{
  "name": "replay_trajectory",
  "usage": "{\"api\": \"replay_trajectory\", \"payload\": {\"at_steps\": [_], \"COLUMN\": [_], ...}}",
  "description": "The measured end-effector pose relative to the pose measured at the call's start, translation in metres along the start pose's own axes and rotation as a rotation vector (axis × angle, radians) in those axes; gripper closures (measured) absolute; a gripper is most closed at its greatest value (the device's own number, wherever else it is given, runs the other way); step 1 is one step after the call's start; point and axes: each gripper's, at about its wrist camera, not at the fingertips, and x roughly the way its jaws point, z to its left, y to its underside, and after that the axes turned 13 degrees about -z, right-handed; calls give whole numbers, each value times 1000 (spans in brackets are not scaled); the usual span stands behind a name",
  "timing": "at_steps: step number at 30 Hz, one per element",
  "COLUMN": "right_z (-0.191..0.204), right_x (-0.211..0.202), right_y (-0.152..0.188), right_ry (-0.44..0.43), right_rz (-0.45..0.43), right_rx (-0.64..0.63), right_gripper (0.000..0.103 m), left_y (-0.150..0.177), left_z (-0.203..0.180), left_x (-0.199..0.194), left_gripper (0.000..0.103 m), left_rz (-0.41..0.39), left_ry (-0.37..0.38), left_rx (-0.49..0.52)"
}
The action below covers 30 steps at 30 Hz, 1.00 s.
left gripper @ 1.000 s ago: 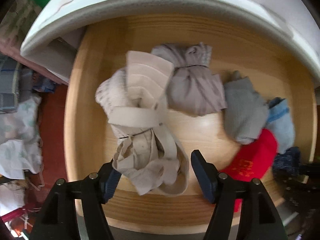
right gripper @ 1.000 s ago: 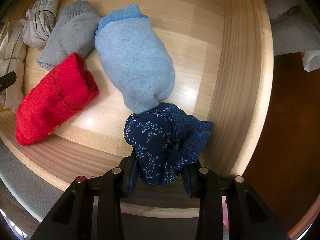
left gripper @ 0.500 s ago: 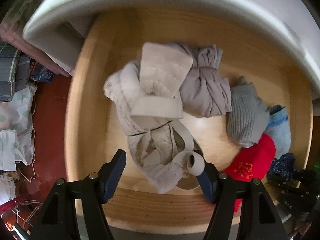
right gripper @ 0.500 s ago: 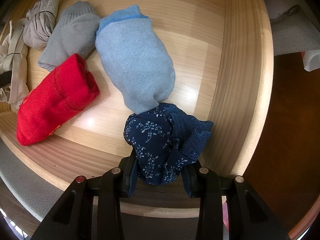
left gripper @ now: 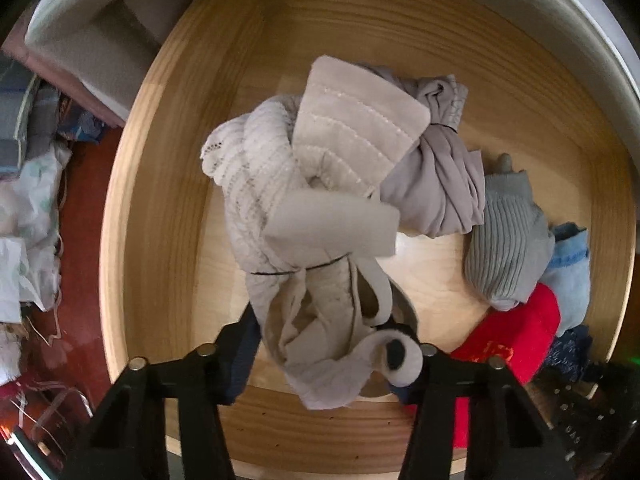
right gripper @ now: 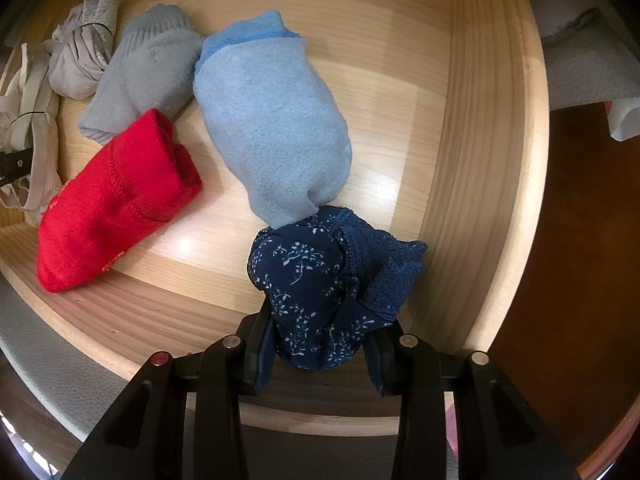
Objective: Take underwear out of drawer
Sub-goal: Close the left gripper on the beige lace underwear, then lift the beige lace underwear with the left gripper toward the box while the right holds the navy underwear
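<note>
Black left gripper, navy pads, silver screws, right gripper one red

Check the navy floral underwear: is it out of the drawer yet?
Not yet. The navy floral underwear sits bunched between the right gripper's jaws, just inside the drawer's front corner, touching the light blue sock.

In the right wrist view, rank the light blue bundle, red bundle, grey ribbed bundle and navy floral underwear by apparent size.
1. light blue bundle
2. red bundle
3. navy floral underwear, nearest the camera, so unsure against the red
4. grey ribbed bundle
</note>
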Motion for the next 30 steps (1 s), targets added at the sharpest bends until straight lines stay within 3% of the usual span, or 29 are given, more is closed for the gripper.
{"api": "replay_trajectory", "payload": {"at_steps": [7, 16, 30], "right_z": [0, -1, -4], "right_x": [0, 2, 4], "right_y": [-1, -1, -2], "right_ry": [0, -5, -8], "right_rz": [2, 1, -1], "right_rx": [1, 8, 11], "right_gripper": [68, 67, 67], "left_y": [7, 13, 17], "left_z": [2, 15, 26], "left_x": [-11, -33, -110], "left_gripper": [65, 66, 66], "left_rz": [-3, -34, -76], "left_ry": [10, 34, 113], "left_rx": [-4, 37, 111]}}
